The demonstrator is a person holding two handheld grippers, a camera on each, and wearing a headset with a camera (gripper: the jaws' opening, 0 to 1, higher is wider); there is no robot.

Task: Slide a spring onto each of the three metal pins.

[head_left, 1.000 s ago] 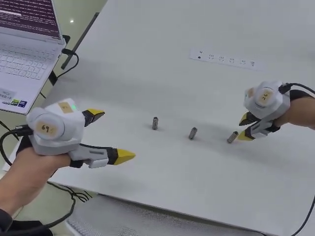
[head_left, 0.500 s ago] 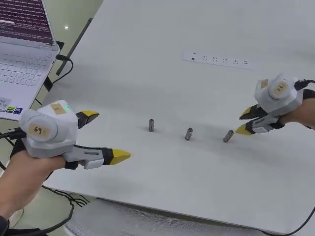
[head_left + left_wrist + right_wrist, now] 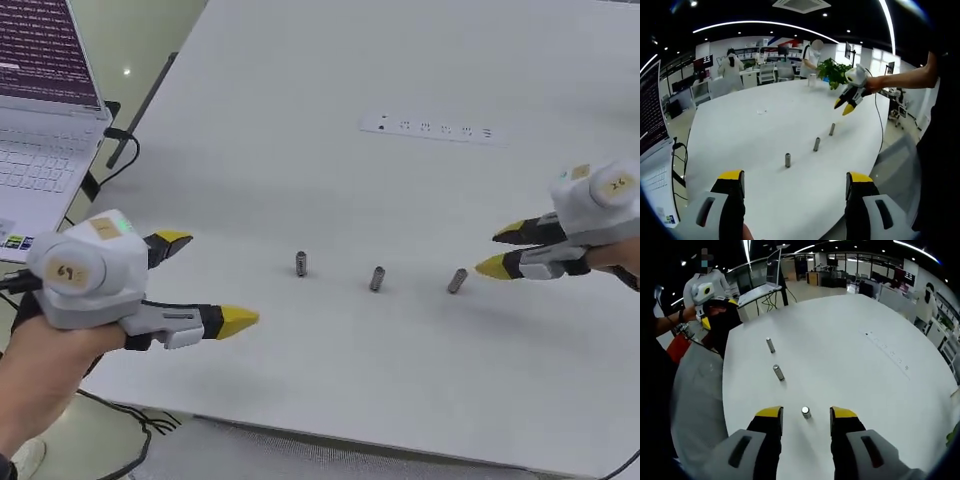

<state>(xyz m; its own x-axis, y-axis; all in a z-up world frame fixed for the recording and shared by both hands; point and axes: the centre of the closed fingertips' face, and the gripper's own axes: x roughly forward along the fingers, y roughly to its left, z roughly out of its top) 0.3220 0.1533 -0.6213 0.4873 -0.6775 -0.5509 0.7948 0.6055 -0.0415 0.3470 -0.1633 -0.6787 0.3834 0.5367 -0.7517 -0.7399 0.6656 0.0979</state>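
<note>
White desk (image 3: 400, 80) under everything. Open laptop (image 3: 40, 110) at its left edge. Left gripper (image 3: 210, 278) held low at the near left, jaws wide apart, gripping nothing. Right gripper (image 3: 491, 252) at the far right, jaws likewise apart and unloaded, yellow tips aimed at the right pin (image 3: 457, 281), close but not touching. Power strip (image 3: 430, 128) flat farther back. Mid-desk, in one row with that pin, well apart: middle pin (image 3: 377, 279) and left pin (image 3: 301, 263). Surfaces seemingly ribbed like coils, too small to confirm.

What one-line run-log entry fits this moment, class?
left gripper: open, empty | right gripper: open, empty, aimed at rightmost pin, apart | leftmost pin, middle pin: standing on table | springs: apparently on all three
</note>
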